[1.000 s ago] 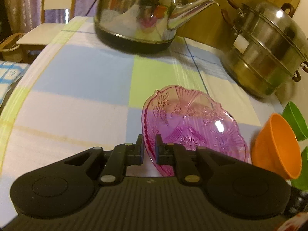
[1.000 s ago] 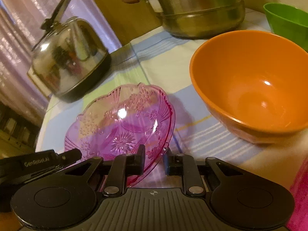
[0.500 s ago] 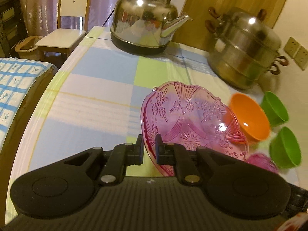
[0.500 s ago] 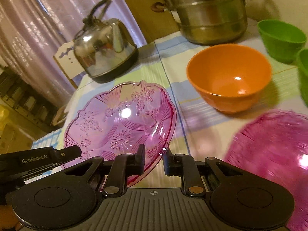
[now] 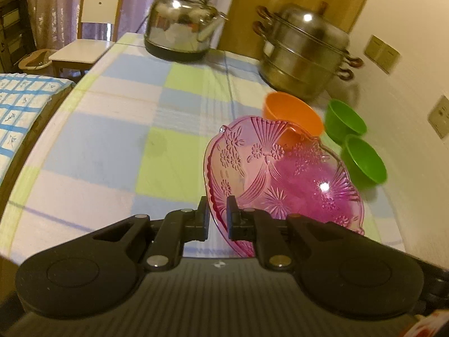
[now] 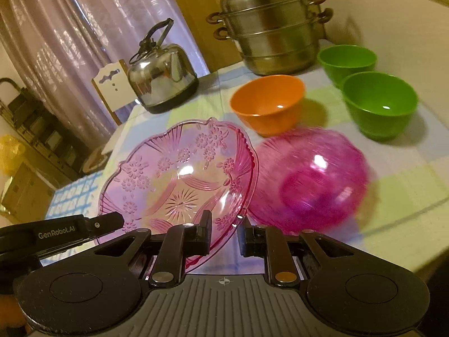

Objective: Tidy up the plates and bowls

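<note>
My left gripper [image 5: 218, 213] and right gripper [image 6: 224, 231] are both shut on the rim of a pink patterned glass plate [image 5: 280, 174], which also shows in the right wrist view [image 6: 179, 179], tilted and held above the table. A second pink plate [image 6: 311, 179] lies on the tablecloth just right of it. An orange bowl [image 6: 268, 102] and two green bowls [image 6: 378, 102] [image 6: 346, 59] stand behind it. They also show in the left wrist view: orange bowl [image 5: 289, 111], green bowls [image 5: 362, 158] [image 5: 343, 119].
A steel kettle [image 5: 182, 24] and a stacked steel steamer pot [image 5: 303, 50] stand at the far side of the checked tablecloth [image 5: 112, 146]. A white chair [image 5: 92, 28] stands beyond the table's left edge. The wall [image 5: 407, 42] is on the right.
Both grippers have lifted the pink plate up and carried it back and to the right. The second pink plate and both green bowls have come into view.
</note>
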